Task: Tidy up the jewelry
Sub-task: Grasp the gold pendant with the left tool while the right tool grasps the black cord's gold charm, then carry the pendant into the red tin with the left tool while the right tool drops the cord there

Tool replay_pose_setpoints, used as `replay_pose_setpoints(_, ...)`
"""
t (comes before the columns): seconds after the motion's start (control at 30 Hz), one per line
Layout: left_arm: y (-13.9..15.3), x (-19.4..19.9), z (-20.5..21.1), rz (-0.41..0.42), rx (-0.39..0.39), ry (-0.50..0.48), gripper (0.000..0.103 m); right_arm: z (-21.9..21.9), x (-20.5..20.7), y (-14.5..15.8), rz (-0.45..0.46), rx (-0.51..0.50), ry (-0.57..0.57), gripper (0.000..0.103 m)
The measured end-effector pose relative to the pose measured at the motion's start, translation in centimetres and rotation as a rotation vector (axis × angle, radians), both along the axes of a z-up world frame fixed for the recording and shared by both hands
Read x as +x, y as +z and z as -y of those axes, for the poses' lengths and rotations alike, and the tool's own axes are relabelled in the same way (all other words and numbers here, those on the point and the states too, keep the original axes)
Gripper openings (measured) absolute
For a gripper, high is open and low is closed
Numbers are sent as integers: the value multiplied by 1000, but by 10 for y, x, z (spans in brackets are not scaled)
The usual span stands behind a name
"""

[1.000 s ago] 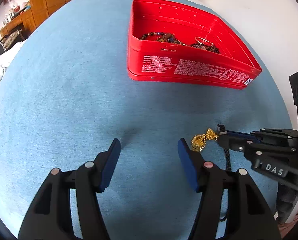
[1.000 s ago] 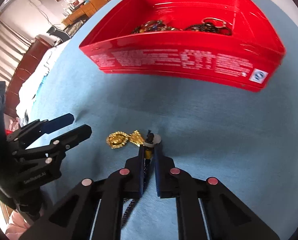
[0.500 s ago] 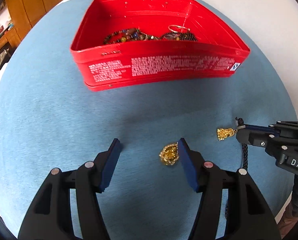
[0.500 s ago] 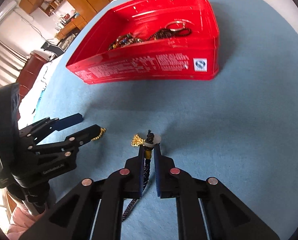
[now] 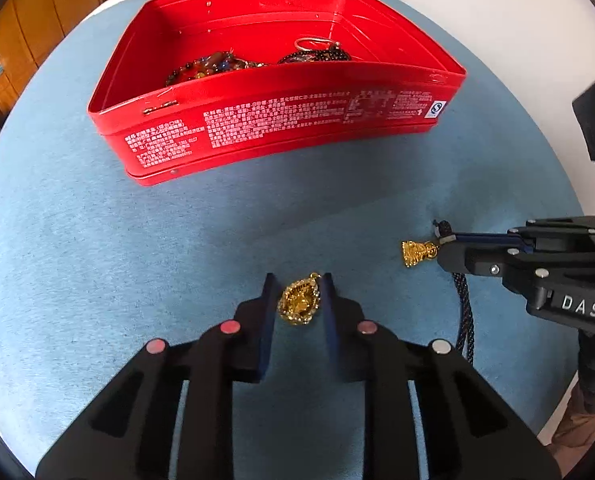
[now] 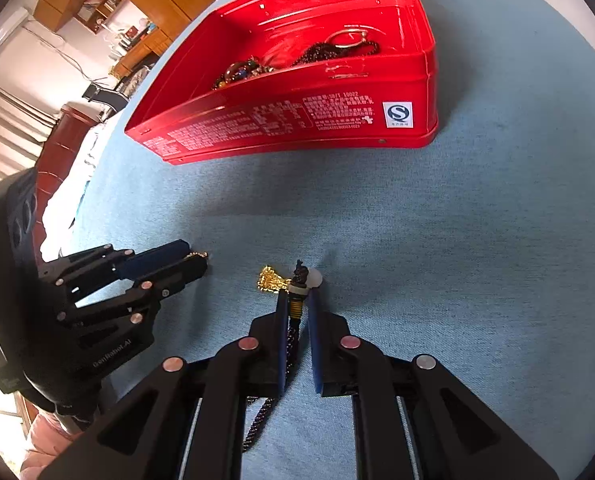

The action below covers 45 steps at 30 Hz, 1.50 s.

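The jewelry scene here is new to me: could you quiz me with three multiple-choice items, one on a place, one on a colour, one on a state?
1. Where does the round gold pendant lie?
A. in the tin
B. between the left gripper's fingers
C. on the floor

2. What colour is the tin?
A. red
B. green
C. white

3. What is the right gripper doing?
A. gaping wide
B. clamped on the dark cord
C. inside the tin

Key: B, the pendant sits framed by both fingers on the blue cloth; A, its walls are red; B, the cord runs between nearly closed fingers.
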<state>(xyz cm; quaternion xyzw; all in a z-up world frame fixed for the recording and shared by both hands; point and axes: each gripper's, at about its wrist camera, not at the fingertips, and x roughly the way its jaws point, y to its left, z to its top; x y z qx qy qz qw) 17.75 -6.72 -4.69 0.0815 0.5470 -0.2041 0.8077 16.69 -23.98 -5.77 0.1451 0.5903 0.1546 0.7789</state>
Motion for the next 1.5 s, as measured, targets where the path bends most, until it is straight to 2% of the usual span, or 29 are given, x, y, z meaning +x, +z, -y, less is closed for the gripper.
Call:
replay_pose_setpoints(0.47,-3,-11,-24,-14,-51,115,20,-14,2,1,8,-52,33,19)
replay_pose_setpoints(0.57,-1,-12,-20,-12,-53,123,20,-19,2,3,40,-96,50,11)
replay_pose_setpoints(0.67,2,-19,-26,-15,-61,138,20,-16,-1,5,44,-78,42,7)
replay_pose_setpoints(1.0,28,-29,-41,29,-112,166,20,-1,-19,47,128,27,33,7)
replay_pose_setpoints(1.27,57,-48,-46,93,-128,169,20,6,-28,83,194,48,30,7)
replay_pose_setpoints(1.5,78,-62,-48,147,-129,159,20,5,-31,96,220,45,33,7)
